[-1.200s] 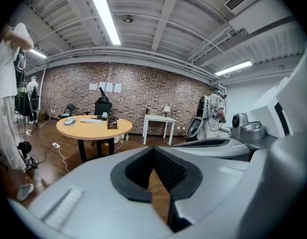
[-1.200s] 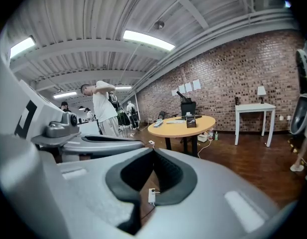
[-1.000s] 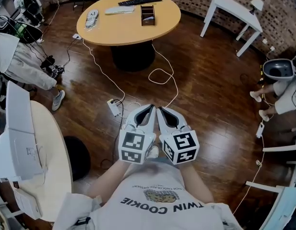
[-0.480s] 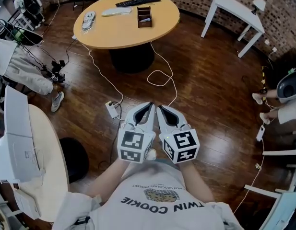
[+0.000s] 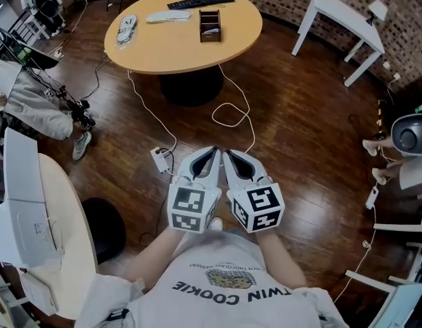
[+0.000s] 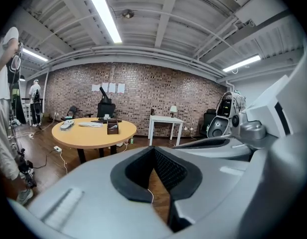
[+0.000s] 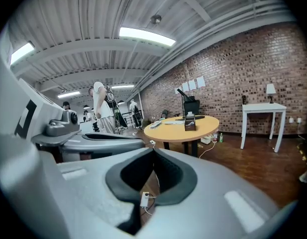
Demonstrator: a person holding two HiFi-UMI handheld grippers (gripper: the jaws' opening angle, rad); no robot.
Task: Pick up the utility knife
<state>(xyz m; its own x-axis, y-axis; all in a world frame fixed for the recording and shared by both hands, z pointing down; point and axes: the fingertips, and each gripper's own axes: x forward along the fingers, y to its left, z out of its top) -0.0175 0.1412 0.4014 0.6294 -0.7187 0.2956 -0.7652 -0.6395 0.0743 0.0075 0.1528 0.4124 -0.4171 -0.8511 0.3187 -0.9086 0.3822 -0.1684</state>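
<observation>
Head view, counted from my remote seat.

- Grippers: two. I see the left gripper (image 5: 215, 153) and right gripper (image 5: 228, 155) side by side over the wooden floor (image 5: 306, 121), each carrying one marker cube. They are held low in front of the person's torso and well apart from the round table (image 5: 169, 50).
- Jaw state: in the left gripper view the black pads (image 6: 166, 170) meet at the tips with nothing between them. The right gripper view shows the same, pads (image 7: 172, 175) together and empty.
- Round table: one. It carries one wooden box (image 5: 210, 25), one keyboard (image 5: 200, 1), one flat white item (image 5: 168, 16) and one pale packaged item (image 5: 127, 27).
- Utility knife: I cannot pick it out in any view, as the items on the round table are too small to identify.
- White tables: two. One is a square white table (image 5: 340, 14) at upper right and one a curved white table (image 5: 70, 251) at lower left.
- Floor items: one white cable (image 5: 231, 112) looped below the round table, and one power strip (image 5: 161, 160) just ahead of the left gripper.
</observation>
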